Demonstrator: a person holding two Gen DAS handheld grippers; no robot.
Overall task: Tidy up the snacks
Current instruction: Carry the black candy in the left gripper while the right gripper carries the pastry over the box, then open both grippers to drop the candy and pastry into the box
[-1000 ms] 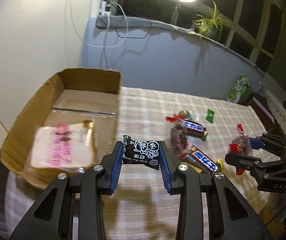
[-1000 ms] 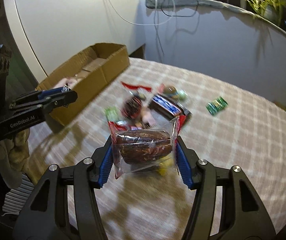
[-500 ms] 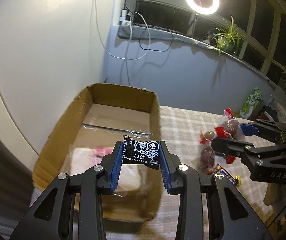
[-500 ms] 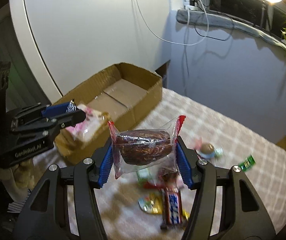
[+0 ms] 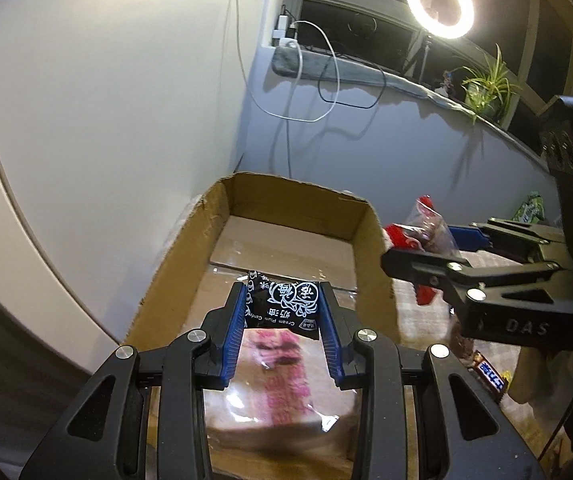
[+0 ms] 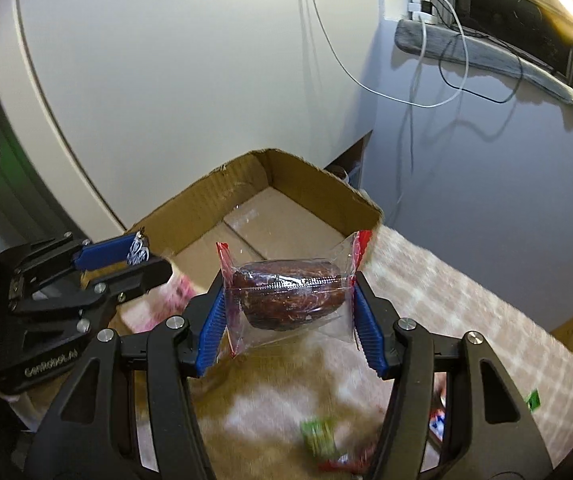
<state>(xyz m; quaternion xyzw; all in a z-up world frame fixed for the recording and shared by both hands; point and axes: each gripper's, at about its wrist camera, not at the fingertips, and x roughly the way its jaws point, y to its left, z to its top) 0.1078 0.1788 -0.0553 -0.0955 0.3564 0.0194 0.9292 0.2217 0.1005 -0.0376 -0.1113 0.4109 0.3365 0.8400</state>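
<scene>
The left gripper (image 5: 282,312) is clenched on a small black candy packet (image 5: 284,304) with white print, pinched between its blue pads and held above the open cardboard box (image 5: 174,264). Directly beneath its fingers, on the box floor at the near end, lies a clear-wrapped bread slice with pink lettering (image 5: 282,392); ahead of the fingertips the far half of the box floor shows only brown flaps and a strip of tape. To the right of that gripper, just past the box's right wall, the right gripper (image 6: 288,300) grasps a clear packet with red ends holding a dark brown snack (image 6: 288,294), stretched across its blue pads. From the right wrist view this packet hangs over the checked tablecloth (image 6: 438,280) near the box's front right corner, not yet above the inside of the box. Below and right of the right gripper, blurred wrappers lie on the cloth, among them a green packet (image 6: 318,438) and a blue-wrapped bar (image 5: 490,376).
</scene>
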